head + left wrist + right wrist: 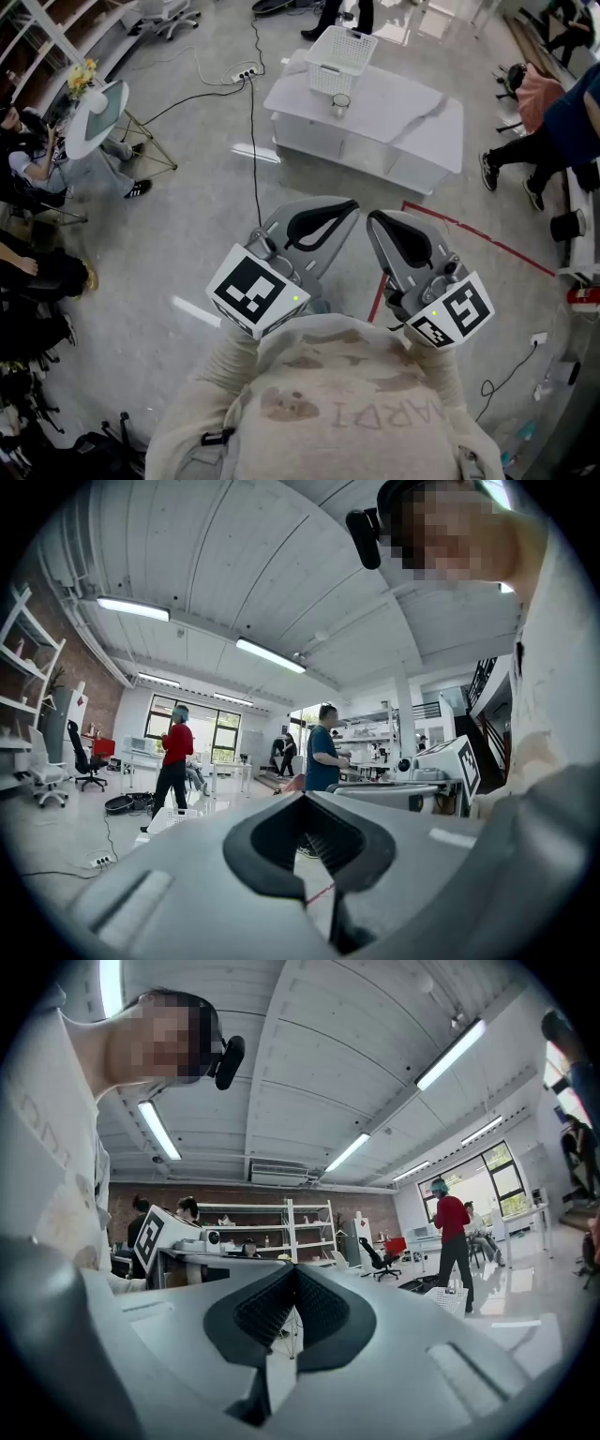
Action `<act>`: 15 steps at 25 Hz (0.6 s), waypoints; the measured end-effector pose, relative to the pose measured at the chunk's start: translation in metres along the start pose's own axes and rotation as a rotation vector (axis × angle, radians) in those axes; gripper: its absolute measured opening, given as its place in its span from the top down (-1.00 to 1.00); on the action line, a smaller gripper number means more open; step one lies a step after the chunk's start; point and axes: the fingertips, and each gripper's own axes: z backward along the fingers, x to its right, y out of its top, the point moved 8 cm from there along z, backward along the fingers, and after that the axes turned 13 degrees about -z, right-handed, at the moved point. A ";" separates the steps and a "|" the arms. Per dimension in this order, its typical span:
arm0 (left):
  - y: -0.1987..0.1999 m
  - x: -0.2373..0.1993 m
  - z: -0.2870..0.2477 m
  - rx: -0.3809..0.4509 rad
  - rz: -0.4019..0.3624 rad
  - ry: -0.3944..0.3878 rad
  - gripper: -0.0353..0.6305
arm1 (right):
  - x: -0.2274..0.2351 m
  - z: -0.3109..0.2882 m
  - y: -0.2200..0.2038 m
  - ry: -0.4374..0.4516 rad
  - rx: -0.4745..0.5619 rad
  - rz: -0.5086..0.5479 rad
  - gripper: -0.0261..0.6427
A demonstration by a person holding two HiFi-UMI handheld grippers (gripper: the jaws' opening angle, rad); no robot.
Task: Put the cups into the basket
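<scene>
A white slatted basket (339,58) stands at the far end of a low white table (412,122), several steps ahead of me. One clear cup (340,104) sits on the table just in front of the basket. My left gripper (352,204) and right gripper (372,217) are held close to my chest, pointing forward, far from the table. Both are shut with nothing between the jaws. In the left gripper view the left gripper (302,799) rises over the basket (173,816) in the distance; the right gripper (292,1269) also shows the basket (448,1297) far off.
A power strip (246,72) with cables lies on the floor left of the table. Red tape (469,234) marks the floor at right. A seated person (37,159) and a round side table (94,112) are at left; someone's legs (534,150) are at right.
</scene>
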 end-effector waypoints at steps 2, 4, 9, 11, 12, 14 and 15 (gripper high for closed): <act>-0.003 -0.012 0.000 0.011 -0.010 -0.007 0.89 | 0.002 -0.010 0.000 -0.010 0.007 0.010 0.85; -0.007 -0.022 0.001 0.016 -0.008 -0.018 0.89 | 0.005 -0.018 -0.003 -0.026 0.000 0.011 0.85; -0.016 -0.041 -0.009 0.002 0.022 -0.026 0.89 | 0.019 -0.029 -0.009 -0.054 -0.040 -0.009 0.85; -0.019 -0.048 -0.017 0.006 0.036 -0.025 0.89 | 0.030 -0.033 -0.007 -0.058 -0.038 -0.023 0.85; -0.021 -0.052 -0.022 0.005 0.036 -0.023 0.89 | 0.037 -0.036 -0.005 -0.057 -0.038 -0.031 0.85; -0.024 -0.061 -0.033 0.001 0.025 -0.018 0.89 | 0.051 -0.043 -0.002 -0.050 -0.038 -0.042 0.85; -0.026 -0.066 -0.038 -0.001 0.022 -0.014 0.89 | 0.059 -0.048 -0.001 -0.044 -0.040 -0.047 0.85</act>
